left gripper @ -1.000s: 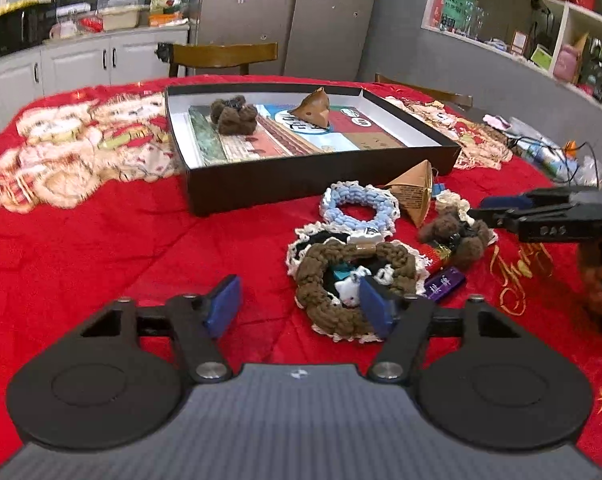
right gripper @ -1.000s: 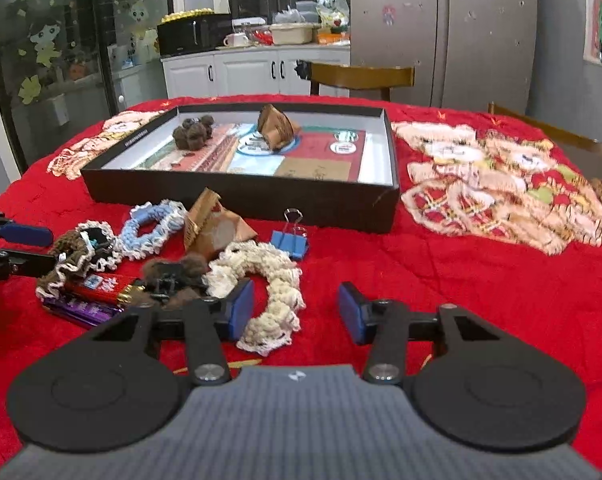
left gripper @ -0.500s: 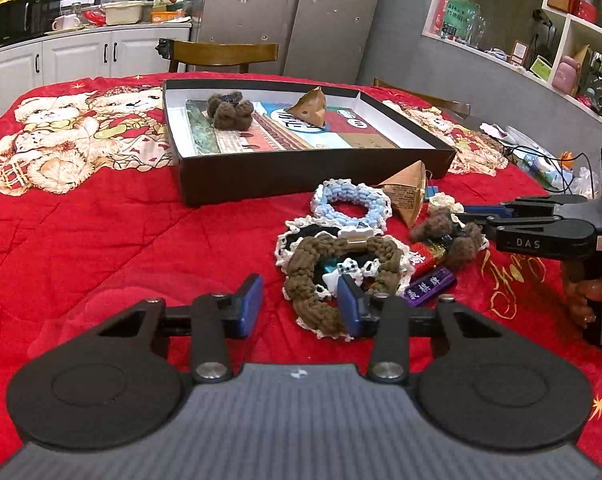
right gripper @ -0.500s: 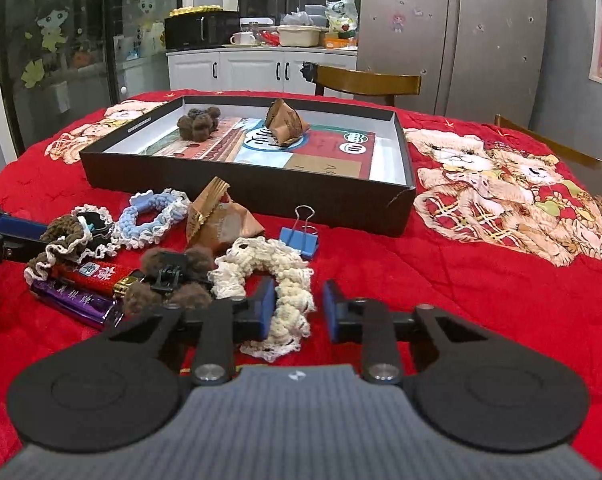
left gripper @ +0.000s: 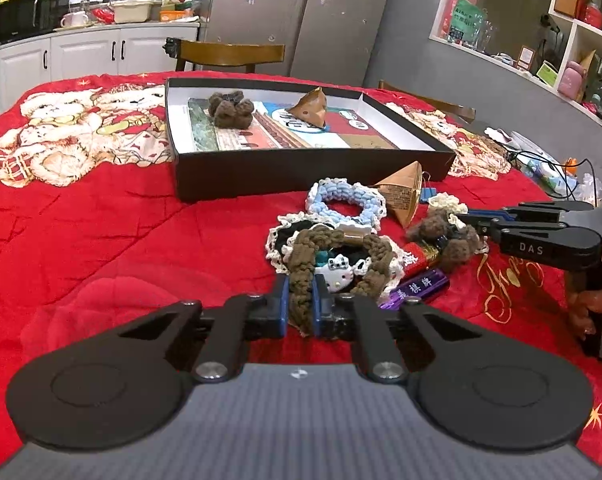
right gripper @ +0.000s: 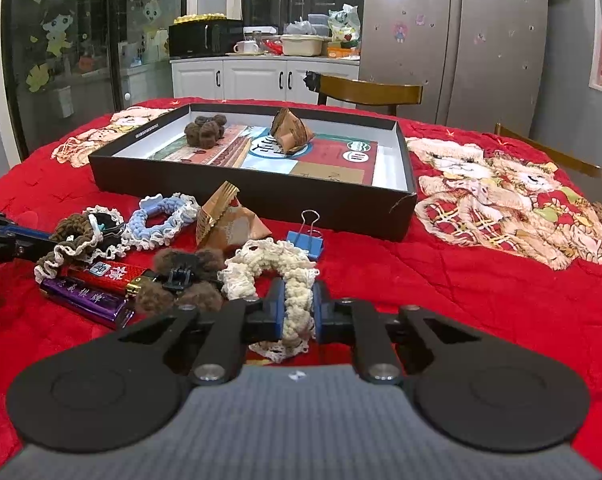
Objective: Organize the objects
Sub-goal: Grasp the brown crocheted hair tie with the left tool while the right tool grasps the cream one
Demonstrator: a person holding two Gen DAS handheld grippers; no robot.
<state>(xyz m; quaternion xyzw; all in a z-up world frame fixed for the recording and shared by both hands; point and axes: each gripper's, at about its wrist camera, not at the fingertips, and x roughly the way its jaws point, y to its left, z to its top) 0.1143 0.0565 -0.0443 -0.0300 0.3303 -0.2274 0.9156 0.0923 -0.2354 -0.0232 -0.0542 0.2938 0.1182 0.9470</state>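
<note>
My left gripper (left gripper: 299,300) is shut on the brown crochet scrunchie (left gripper: 301,256), which lies on the red cloth over a white-edged one. My right gripper (right gripper: 297,304) is shut on the cream crochet scrunchie (right gripper: 273,264). The right gripper also shows at the right of the left wrist view (left gripper: 473,222). A black box (left gripper: 301,176) behind the pile holds a brown fuzzy clip (left gripper: 229,108) and a brown paper pyramid (left gripper: 311,106). A blue scrunchie (left gripper: 345,200), a second paper pyramid (left gripper: 403,194) and a brown fuzzy clip (right gripper: 181,280) lie loose.
A red lighter (right gripper: 109,272), a purple lighter (right gripper: 85,300) and a blue binder clip (right gripper: 305,242) lie among the pile. Wooden chairs (left gripper: 231,54) stand beyond the table's far edge. Cables and small items (left gripper: 541,164) lie at the right edge.
Both grippers moved forward and down and closed. The left one closed on the brown scrunchie, the right one on the cream scrunchie.
</note>
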